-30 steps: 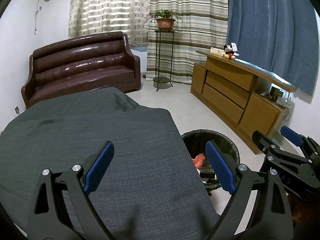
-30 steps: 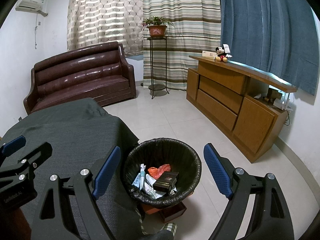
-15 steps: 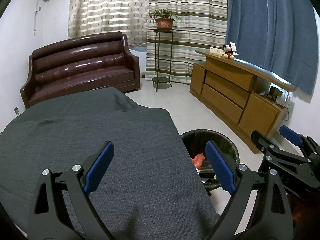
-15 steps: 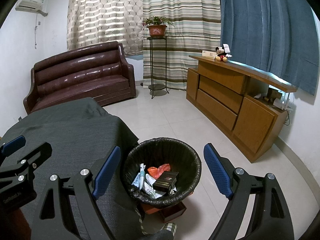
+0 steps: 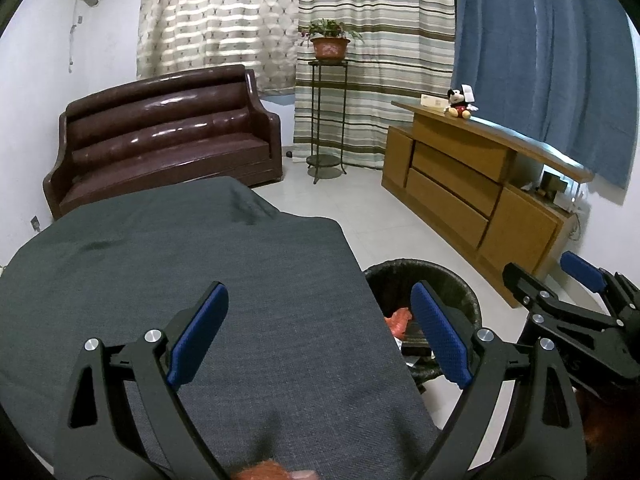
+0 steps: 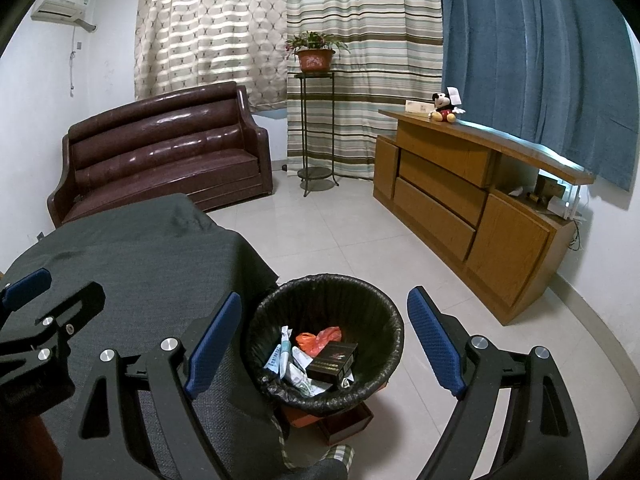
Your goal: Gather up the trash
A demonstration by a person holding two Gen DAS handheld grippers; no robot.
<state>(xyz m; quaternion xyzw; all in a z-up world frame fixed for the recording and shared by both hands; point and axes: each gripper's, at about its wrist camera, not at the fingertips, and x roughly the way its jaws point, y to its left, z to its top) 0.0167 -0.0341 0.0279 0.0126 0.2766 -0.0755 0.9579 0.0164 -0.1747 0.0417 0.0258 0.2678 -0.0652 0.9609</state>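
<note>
A round bin with a black liner (image 6: 384, 312) stands on the floor by the table's right edge; it also shows in the left wrist view (image 5: 460, 284). Inside lie a dark box (image 6: 332, 360), an orange wrapper (image 6: 318, 337) and white packets (image 6: 286, 350). My right gripper (image 6: 324, 346) is open and empty above the bin. My left gripper (image 5: 320, 334) is open and empty over the table's grey cloth (image 5: 160, 260). The right gripper also shows at the right of the left wrist view (image 5: 560, 304).
A brown leather sofa (image 6: 160, 152) stands at the back left. A metal plant stand (image 6: 316, 128) holds a potted plant. A wooden sideboard (image 6: 472, 208) with a Mickey toy (image 6: 442, 108) lines the right wall. The floor is pale tile (image 6: 340, 236).
</note>
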